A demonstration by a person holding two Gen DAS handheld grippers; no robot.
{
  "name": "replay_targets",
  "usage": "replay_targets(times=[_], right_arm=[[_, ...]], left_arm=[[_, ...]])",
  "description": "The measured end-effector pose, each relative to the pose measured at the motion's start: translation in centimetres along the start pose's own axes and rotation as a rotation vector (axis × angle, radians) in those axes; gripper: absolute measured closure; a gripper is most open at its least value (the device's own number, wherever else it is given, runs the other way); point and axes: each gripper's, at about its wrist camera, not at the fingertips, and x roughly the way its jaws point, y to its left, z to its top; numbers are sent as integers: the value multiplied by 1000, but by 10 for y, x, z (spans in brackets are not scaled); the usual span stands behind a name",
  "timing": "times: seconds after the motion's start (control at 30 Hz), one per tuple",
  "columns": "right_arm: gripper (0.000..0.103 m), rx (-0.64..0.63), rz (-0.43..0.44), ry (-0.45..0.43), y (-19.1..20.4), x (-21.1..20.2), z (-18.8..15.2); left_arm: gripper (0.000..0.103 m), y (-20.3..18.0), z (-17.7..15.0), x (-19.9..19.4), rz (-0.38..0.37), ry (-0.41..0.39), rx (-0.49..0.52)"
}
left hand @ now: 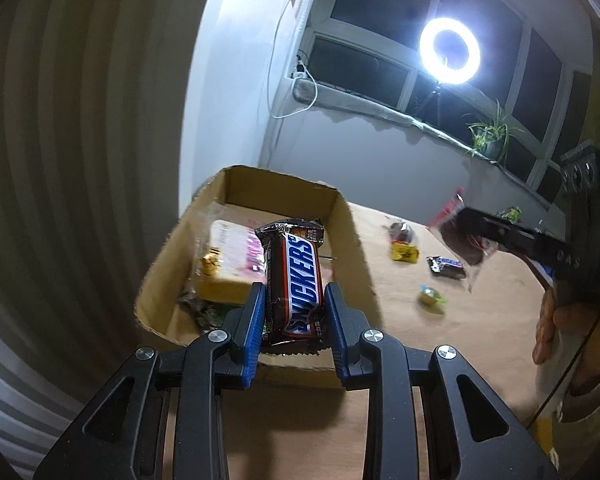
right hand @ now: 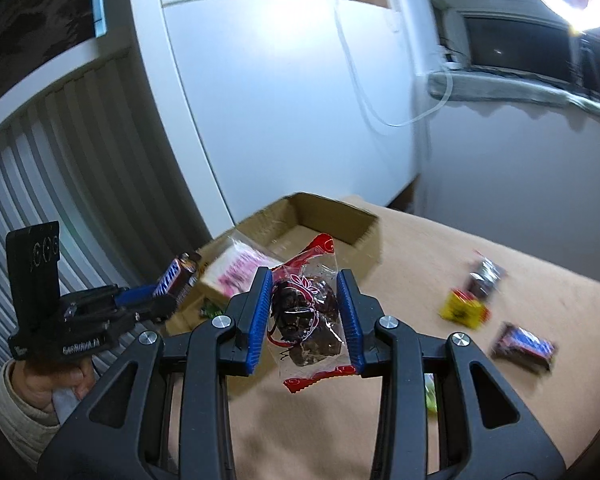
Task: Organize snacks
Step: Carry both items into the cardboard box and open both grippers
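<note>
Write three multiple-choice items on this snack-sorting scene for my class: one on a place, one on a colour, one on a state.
1. Where is the pink-and-white packet?
A. inside the cardboard box
B. on the windowsill
C. on the floor

2. What colour are the gripper pads?
A. red
B. blue
C. green

3. What is the right gripper doing?
A. hanging empty
B. holding a clear bag of dark snacks
C. holding a Snickers bar

Key: 1 A, it lies on the box floor; 2 B, both views show blue pads; 3 B, the pads pinch the bag.
</note>
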Motion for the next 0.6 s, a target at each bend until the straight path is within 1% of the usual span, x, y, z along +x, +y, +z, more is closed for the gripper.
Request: replay_targets(times=[0.23,0.33,0.47,0.5,0.57,0.6], right_arm=[[68,-64,37,-10,10,54,40],[68,-77,40,-22,9,75,56],[68,-85,31,-41,3,96,68],[65,-82,28,-38,1,101,69],[35,-67,17,-14,-4,108,67],[32,-65,19,-25,-5,106,64]], left_arm=[[75,10,18,17,4,4,16],[75,11,33,27,0,-8,33],[75,11,51,45,-6,-13,49],[75,11,54,50,-9,-10,53],[71,11,56,66,6,29,59],[62,11,55,72,33,56,57]])
